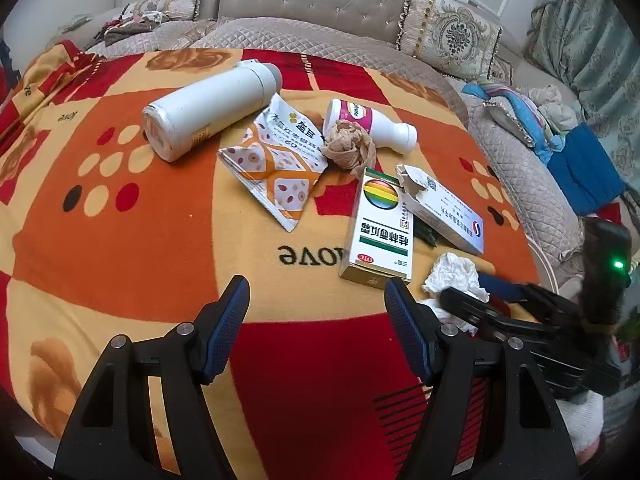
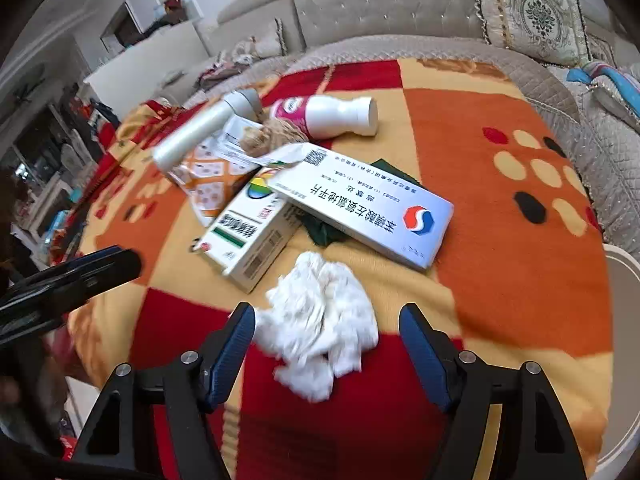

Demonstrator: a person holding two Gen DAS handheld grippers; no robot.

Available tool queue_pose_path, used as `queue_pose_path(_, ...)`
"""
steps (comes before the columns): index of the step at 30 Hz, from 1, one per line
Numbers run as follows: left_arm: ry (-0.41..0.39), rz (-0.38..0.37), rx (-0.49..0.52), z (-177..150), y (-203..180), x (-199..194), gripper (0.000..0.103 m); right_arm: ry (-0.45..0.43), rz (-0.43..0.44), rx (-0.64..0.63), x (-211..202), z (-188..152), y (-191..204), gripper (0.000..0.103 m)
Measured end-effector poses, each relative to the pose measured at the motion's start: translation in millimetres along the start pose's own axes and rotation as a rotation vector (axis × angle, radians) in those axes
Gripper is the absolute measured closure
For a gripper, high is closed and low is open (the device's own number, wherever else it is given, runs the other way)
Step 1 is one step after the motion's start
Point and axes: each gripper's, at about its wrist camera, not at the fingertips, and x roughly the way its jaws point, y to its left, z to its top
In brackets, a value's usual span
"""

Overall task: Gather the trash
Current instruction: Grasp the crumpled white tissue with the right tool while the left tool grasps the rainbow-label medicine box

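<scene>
Behind the blanket-covered worktop (image 2: 500, 184) a sofa runs, and my right gripper (image 2: 326, 354), jaws apart and not yet pressing, straddles the white tissue (image 2: 320, 320) lying nearest me, which I judge light, soft and crushable, best pinched across its bulky middle, while my left gripper (image 1: 316, 328) hangs apart and empty.

both wrist views look steeply down, close over the patterned blanket (image 1: 140, 208), toward the sofa (image 1: 320, 4) at 12 o'clock. both share the medicine boxes (image 2: 360, 204), bottles and white tissue (image 2: 320, 320).
</scene>
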Motion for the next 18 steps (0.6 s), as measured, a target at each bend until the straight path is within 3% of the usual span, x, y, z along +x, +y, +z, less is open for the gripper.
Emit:
queue_pose_path(4,0.018,-0.023,0.009,5.5,-12.4,12.4,0.034,0.009,-0.018,-0.063,6.3,0.5,5.6,0.071)
queue_pose_path(5,0.023,-0.029,0.013,7.0,-16.0,16.2,0.034,0.009,-0.019,-0.079,4.4,-0.8,6.7,0.073)
queue_pose_path(9,0.032,-0.046,0.049,14.5,-35.4,32.9,0.034,-0.026,-0.021,-0.079,-15.3,-9.0,-3.1,0.075)
queue_pose_path(15,0.074,0.05,0.142,29.2,-61.4,76.4,0.034,-0.033,0.005,-0.012,-41.3,-25.4,-29.5,0.075)
queue_pose_path(18,0.077,0.055,0.138,35.5,-64.6,88.2,0.036,-0.04,0.023,0.012,-49.5,-31.5,-36.2,0.075)
